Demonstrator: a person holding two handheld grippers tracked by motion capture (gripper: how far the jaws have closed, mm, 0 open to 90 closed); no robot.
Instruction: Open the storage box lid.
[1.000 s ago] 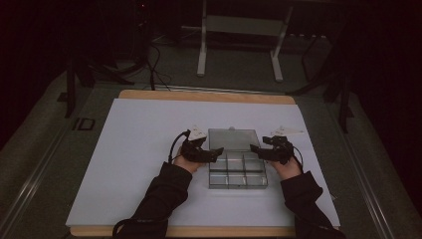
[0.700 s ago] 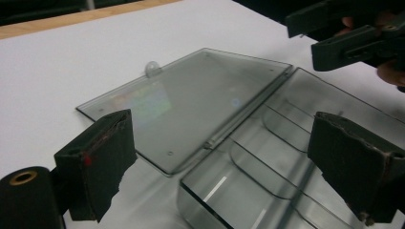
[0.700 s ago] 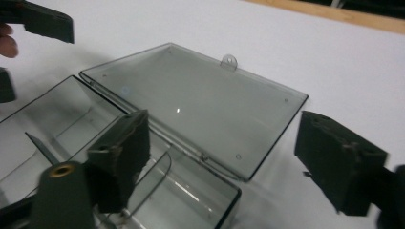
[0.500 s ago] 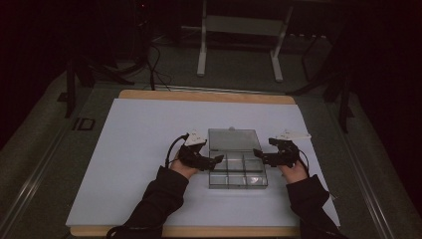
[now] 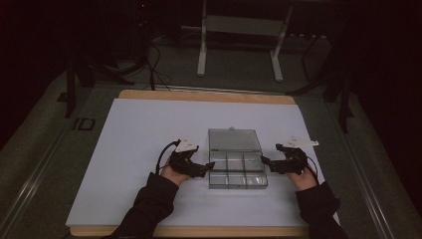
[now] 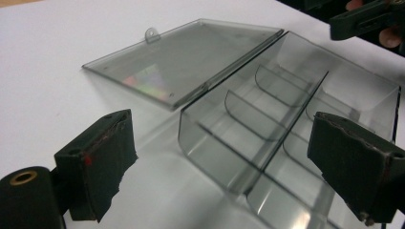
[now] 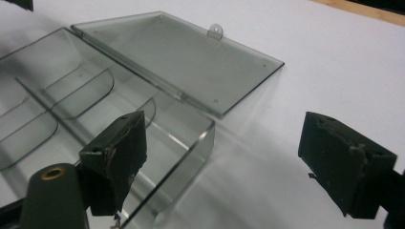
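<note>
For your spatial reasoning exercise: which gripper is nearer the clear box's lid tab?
Right, marginally. The left gripper flanks the clear box at its left wall, the right gripper its right; the lid tab lies beyond both.

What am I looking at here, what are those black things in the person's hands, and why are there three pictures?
A person sits at a table covered with a white sheet. Each hand holds a black two-jaw pinching tool: the left tool and the right tool. One picture comes from a camera above the table; the other two come from small cameras riding on each tool, looking along its jaws. Between the tools lies a clear plastic box with dividers, its lid flipped open and lying flat. Both tools are open and hold nothing.
</note>
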